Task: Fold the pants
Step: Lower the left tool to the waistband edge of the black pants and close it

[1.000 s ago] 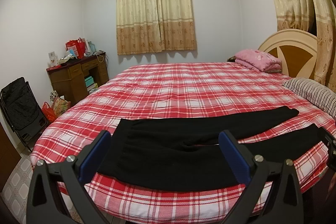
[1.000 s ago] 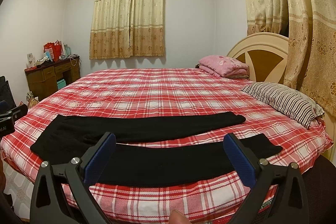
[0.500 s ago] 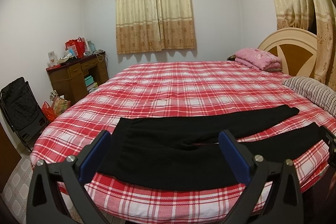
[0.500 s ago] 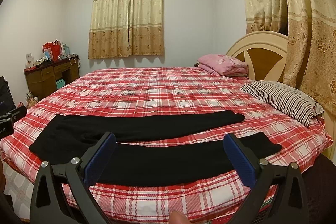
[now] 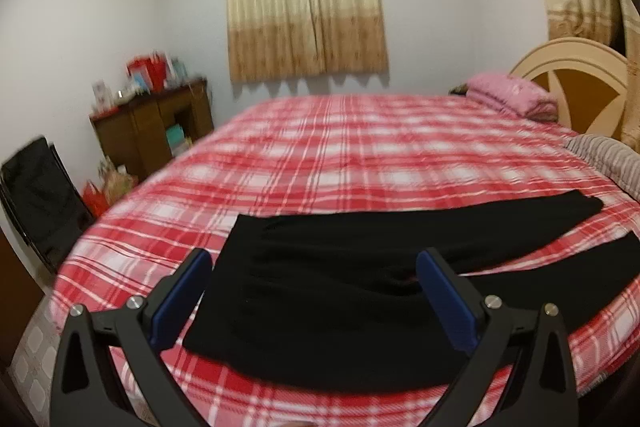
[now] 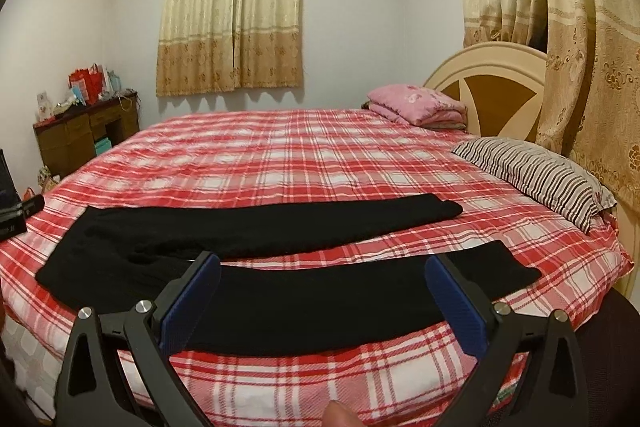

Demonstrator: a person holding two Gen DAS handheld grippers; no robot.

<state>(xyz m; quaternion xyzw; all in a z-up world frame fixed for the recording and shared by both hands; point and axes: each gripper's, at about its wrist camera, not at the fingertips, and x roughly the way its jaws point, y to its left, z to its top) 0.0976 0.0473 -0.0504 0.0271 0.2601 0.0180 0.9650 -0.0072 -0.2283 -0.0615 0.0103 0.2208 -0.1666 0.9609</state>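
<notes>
- A black folding chair (image 5: 38, 195) stands against the wall at the far left of the left wrist view, which is blurred.
- A dark wooden bench (image 6: 86, 135) stands by the left wall with red bags and small boxes on top; what they are is too small to tell.
- The left gripper (image 5: 314, 301) is spread wide with nothing between its blue pads (image 5: 180, 301); it hovers over the near edge of the bed, in line with the waist end of the pants.
- The pants (image 6: 256, 259) are black and lie flat on the red and white plaid bedspread (image 6: 300, 155), close to the near edge, with the waist to the left and the two legs running to the right.
- The legs lie apart, a strip of plaid showing between them; the far leg ends well short of the striped pillow.
- The right gripper (image 6: 324, 301) is also wide open and empty, poised above the near leg without touching it, as far as the view shows.
- A fingertip (image 6: 340, 413) shows at the bottom edge of the right wrist view.
- A gold curtain (image 6: 234, 11) covers the window on the far wall.
- A folded pink blanket (image 6: 416, 105) sits at the head of the bed, beside the rounded cream headboard (image 6: 492, 83).
- A striped pillow (image 6: 532, 175) lies at the right edge of the bed, below a second gold curtain.
</notes>
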